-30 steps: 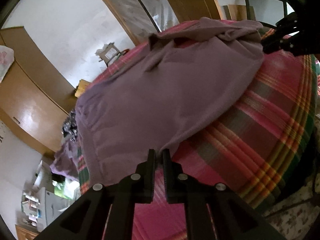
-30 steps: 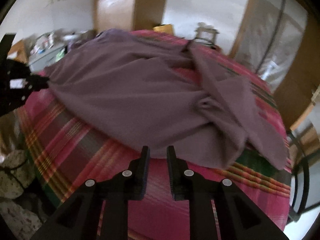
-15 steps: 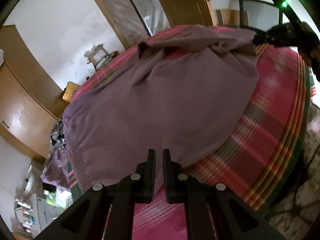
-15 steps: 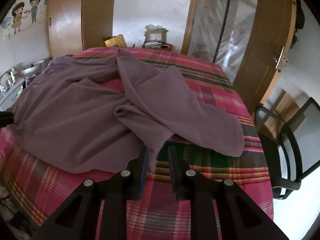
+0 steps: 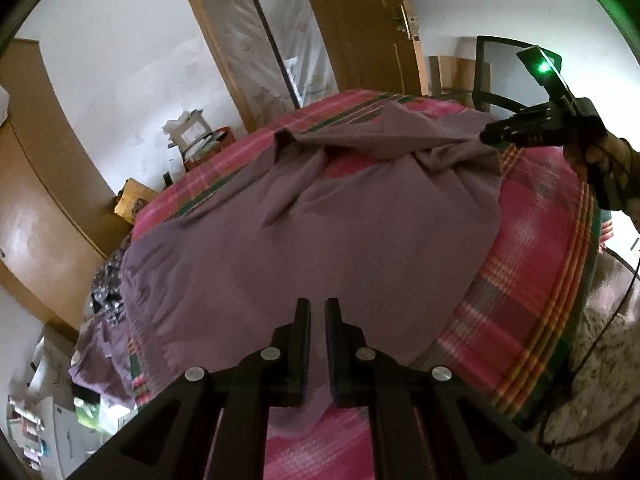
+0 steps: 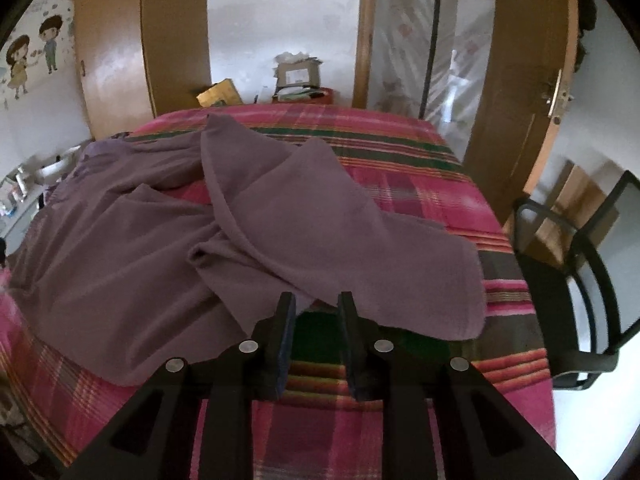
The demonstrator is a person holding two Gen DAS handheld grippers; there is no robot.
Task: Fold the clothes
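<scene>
Though crumpled, garment: the purple garment [image 6: 132,264] lay spread on the plaid bed [image 6: 400,184] for folding.
Left gripper [image 5: 317,312]: pinching its hem.
Right gripper [image 6: 316,306]: jaws opening, empty, just short of the sleeve [image 6: 360,240].

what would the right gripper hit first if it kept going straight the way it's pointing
Probably the near edge of the purple garment, which lies just past the right gripper's opening jaws, with nothing between them. Depth is unclear; it might touch the plaid bedcover underneath instead.

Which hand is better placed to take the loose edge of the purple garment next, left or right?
Right, probably. The right tool is opening right at the near edge of the purple fabric garment, nothing pinched yet. The left tool looks closed on the hem.
</scene>
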